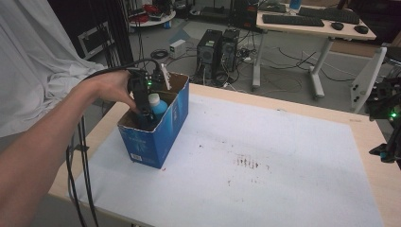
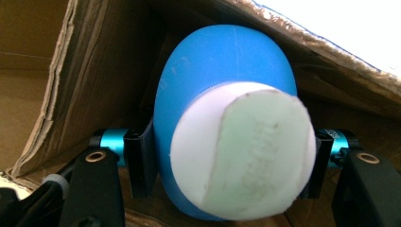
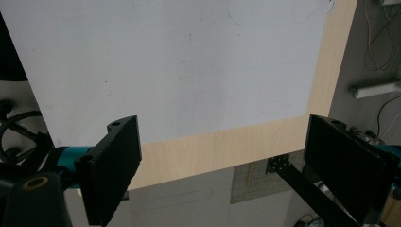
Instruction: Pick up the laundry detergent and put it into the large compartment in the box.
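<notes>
A blue bottle with a white cap (image 1: 156,104) is inside an open blue cardboard box (image 1: 165,137) at the table's left. My left gripper (image 1: 144,111) reaches down into the box and is shut on the bottle. In the left gripper view the bottle (image 2: 222,80) is seen close up, cap towards the camera, with the black pads (image 2: 140,163) pressing on both of its sides and the brown box walls (image 2: 33,94) around it. My right gripper (image 3: 222,161) hangs open past the table's right edge, nothing between its jaws; in the high view it shows at the right border (image 1: 390,142).
A white sheet (image 1: 265,156) covers most of the light wooden table (image 1: 364,127). Black cables (image 1: 78,179) hang off the left edge. Behind the table stand computer towers (image 1: 217,49), a desk with keyboards (image 1: 302,21) and a white cloth (image 1: 33,61).
</notes>
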A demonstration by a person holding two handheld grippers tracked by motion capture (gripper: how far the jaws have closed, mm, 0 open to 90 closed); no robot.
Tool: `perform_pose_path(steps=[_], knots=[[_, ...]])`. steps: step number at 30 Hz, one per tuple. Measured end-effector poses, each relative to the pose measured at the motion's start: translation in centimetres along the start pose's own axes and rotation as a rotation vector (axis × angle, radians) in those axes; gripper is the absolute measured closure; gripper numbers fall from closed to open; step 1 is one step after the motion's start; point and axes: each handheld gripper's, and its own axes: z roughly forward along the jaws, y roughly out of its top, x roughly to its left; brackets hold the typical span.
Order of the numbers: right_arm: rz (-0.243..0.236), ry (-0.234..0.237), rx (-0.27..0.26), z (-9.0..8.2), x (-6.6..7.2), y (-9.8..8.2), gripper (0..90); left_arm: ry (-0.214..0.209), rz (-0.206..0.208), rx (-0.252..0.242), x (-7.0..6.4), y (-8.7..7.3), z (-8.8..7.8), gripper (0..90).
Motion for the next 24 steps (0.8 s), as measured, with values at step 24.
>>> perform_pose_path(steps=[24], knots=[[0.008,0.006,-0.002,0.07,0.2,-0.24,11.3,0.014,0.007,0.014,-0.05,0.07,0.09,37.3]])
